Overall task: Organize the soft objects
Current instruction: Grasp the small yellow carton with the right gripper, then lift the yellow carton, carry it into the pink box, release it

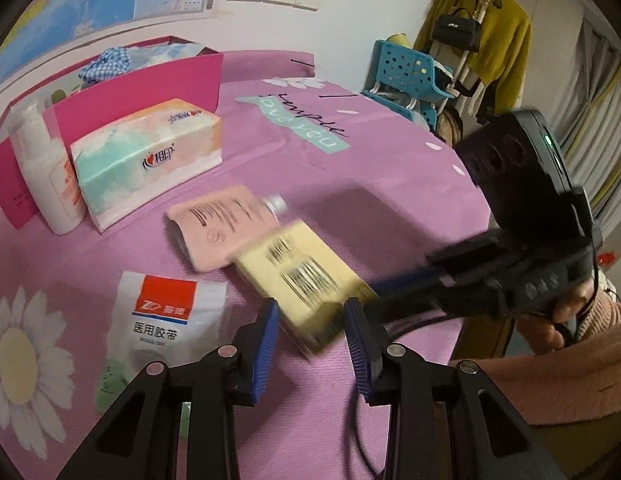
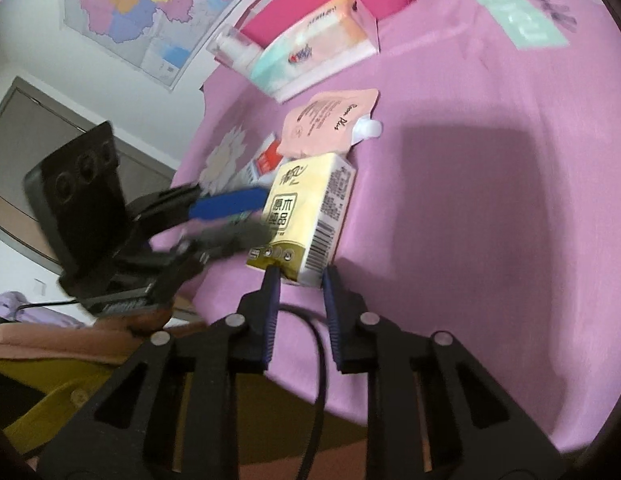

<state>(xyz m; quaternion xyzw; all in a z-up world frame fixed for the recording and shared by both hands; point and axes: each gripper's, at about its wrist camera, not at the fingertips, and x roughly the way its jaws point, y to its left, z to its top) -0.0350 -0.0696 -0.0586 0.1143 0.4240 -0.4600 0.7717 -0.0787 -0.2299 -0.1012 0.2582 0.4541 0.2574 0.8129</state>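
Both grippers converge on one yellow tissue pack (image 1: 302, 280), which is raised at an angle above the pink cloth-covered tabletop (image 1: 370, 184), just in front of a pink spout pouch (image 1: 218, 228).

The left gripper (image 1: 310, 320) points steeply downward. Its blue fingers (image 1: 266, 344) stand narrow and clamp the near end of the pack.

The right gripper (image 2: 298, 280) points downward at a shallower angle and comes in from the opposite side. Its fingers (image 2: 272, 292) bracket the pack's lower corner at a narrow gap; whether the pads press on it cannot be told. A hand (image 1: 558, 320) in a pink knitted sleeve (image 1: 570, 384) grasps the right gripper's handle.

Behind the pouch lie a pastel tissue pack (image 1: 150, 160), a white bottle (image 1: 46, 168) and a magenta box (image 1: 150, 84). A white tape bag (image 1: 162, 320) lies nearest.
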